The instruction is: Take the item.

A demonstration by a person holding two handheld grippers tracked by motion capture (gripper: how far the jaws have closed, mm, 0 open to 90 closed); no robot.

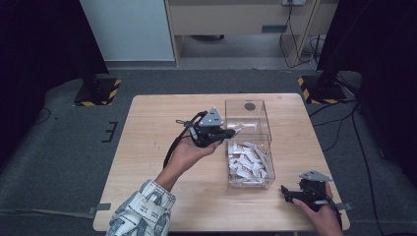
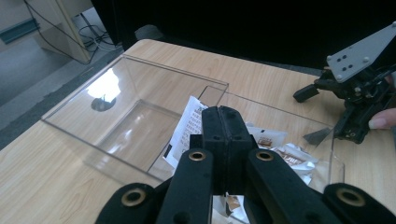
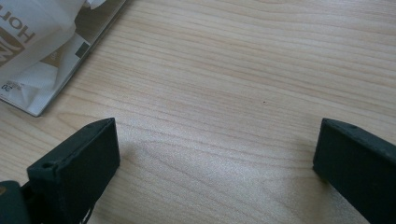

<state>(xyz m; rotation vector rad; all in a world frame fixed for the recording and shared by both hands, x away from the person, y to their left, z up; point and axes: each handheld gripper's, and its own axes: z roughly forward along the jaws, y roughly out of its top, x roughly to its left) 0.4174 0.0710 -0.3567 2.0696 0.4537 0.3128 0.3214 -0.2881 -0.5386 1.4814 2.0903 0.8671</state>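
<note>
Left tool [image 2: 223,122] clamped on one white sachet [image 2: 189,130], over the clear box [image 1: 247,142] divider — transfer step. Next: release into empty far compartment. Right tool [image 1: 295,192] open, parked on surface [image 1: 157,147].

Left gripper [image 1: 227,132]: we hold it raised in an upturned hand [image 1: 189,153], forearm in a patterned sleeve [image 1: 142,211] reaching in from below; its 2 jaws are pressed together (no gap visible between the pads).

Right gripper [image 1: 287,192]: we rest it low, jaws spread wide apart, hand [image 1: 322,216] behind it.
</note>
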